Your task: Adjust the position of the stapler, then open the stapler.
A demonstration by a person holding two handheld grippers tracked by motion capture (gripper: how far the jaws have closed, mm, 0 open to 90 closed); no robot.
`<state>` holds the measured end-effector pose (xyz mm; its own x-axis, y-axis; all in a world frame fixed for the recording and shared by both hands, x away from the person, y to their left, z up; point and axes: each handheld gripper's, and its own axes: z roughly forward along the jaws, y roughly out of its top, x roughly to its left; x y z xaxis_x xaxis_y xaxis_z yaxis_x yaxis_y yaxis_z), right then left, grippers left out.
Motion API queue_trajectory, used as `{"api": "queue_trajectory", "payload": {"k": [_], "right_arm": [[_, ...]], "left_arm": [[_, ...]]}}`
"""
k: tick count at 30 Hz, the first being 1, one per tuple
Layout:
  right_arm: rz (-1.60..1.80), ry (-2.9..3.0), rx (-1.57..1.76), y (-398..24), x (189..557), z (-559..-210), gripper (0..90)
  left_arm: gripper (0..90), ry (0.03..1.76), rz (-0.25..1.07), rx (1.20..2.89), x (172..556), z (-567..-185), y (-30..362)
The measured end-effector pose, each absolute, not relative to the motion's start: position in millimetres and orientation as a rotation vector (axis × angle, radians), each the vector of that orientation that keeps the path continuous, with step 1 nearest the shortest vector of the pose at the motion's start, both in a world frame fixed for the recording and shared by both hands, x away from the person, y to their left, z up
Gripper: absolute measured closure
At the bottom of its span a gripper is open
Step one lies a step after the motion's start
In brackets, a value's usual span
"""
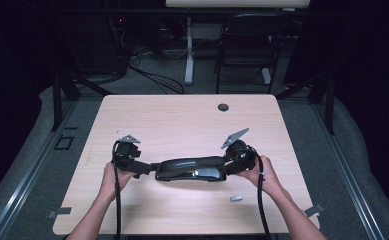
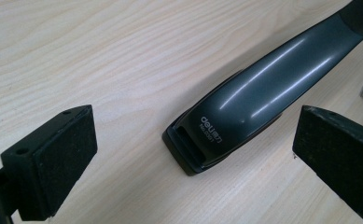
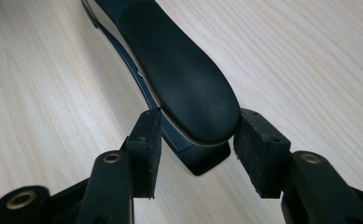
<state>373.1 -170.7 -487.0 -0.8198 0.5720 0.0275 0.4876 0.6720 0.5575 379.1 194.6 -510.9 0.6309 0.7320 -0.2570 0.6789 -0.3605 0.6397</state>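
At lower centre of the high view, a black stapler (image 1: 192, 169) is lying lengthwise on the wooden table (image 1: 182, 120). Left of it, the left gripper (image 1: 141, 168) is holding its jaws wide apart around the stapler's rear end, not touching. Right of it, the right gripper (image 1: 228, 167) is pinching the stapler's rounded front end. Lower right, a staple strip (image 1: 236, 198) is lying loose.

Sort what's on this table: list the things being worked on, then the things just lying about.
In hand:
- black stapler, lying lengthwise between the two grippers
- right gripper, jaws set around the stapler's front end
- left gripper, jaws wide open at its rear end

Lying about:
- small strip of staples, near the right forearm
- cable hole at the table's far edge
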Motion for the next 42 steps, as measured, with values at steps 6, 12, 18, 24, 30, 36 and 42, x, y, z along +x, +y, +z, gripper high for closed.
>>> {"api": "queue_trajectory", "payload": {"k": [6,12,18,24,30,36,42], "right_arm": [[0.873,2.724,0.899,-174.7,376.0,-486.3,43.0],[0.894,2.665,0.966,-180.9,363.4,-479.3,31.1],[0.854,2.624,1.048,-187.4,341.9,-481.9,13.6],[0.832,2.6,1.108,-200.7,326.2,-486.5,13.8],[0.834,2.579,1.14,-208.9,324.1,-488.1,23.1],[0.814,2.484,1.167,-205.7,323.3,-487.5,45.6],[0.769,2.501,1.127,-201.4,322.2,-497.4,75.4]], "left_arm": [[0.1,1.076,0.084,2.098,375.5,-508.9,191.5],[0.2,1.033,0.111,2.104,370.0,-503.1,185.1],[0.0,1.013,0.139,2.095,364.4,-499.8,179.8],[0.0,0.981,0.179,2.101,359.9,-496.6,170.0],[0.0,0.965,0.226,2.093,355.8,-493.3,154.2],[12.6,0.888,0.251,2.114,345.7,-491.9,133.1],[27.9,0.809,0.265,2.147,332.1,-487.7,109.2]]}}
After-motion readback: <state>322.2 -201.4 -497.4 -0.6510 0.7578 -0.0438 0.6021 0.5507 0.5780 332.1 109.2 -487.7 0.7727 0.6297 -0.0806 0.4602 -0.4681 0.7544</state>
